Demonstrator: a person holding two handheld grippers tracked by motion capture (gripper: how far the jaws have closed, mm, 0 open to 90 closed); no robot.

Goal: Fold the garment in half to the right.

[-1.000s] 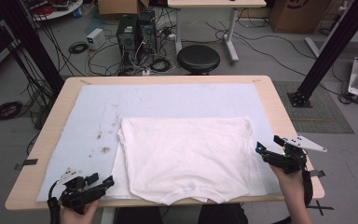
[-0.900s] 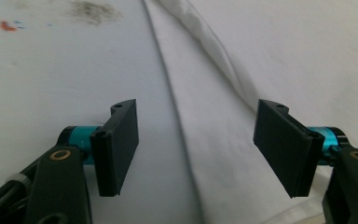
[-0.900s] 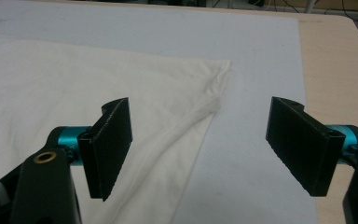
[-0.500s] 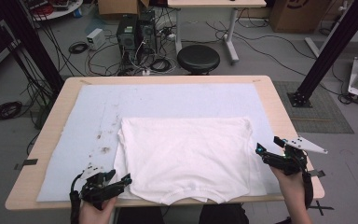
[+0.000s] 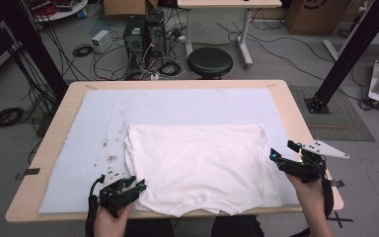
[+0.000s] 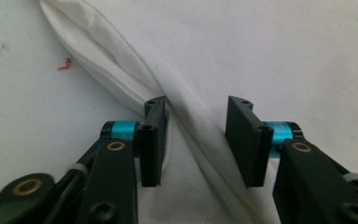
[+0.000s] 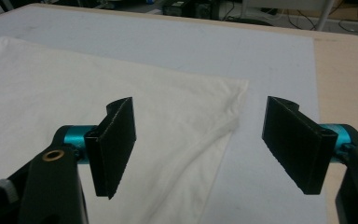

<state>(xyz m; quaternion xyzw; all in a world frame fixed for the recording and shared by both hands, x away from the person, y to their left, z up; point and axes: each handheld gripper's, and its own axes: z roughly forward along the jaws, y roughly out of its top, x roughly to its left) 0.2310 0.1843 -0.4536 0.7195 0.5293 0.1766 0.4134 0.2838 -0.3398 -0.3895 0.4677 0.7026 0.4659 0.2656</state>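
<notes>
Table (image 5: 296, 106): wood, covered by a pale blue mat (image 5: 177, 106) with dark stains at its left. White T-shirt (image 5: 197, 163): flat on the mat's near half, collar toward the person. Black stool (image 5: 209, 61) and cabling on the floor beyond. Left gripper (image 5: 137, 186): jaws just been closing, straddling the shirt's near-left fold (image 6: 186, 126), not yet pinching. Right gripper (image 5: 282, 157): spread wide, empty, just beside the shirt's right edge.

A plain white T-shirt (image 5: 197, 168) is lying on a pale blue mat (image 5: 177, 106) flecked with brown stains, the light wood table (image 5: 296, 113) is framing it, and both black grippers are showing turquoise joints.
</notes>
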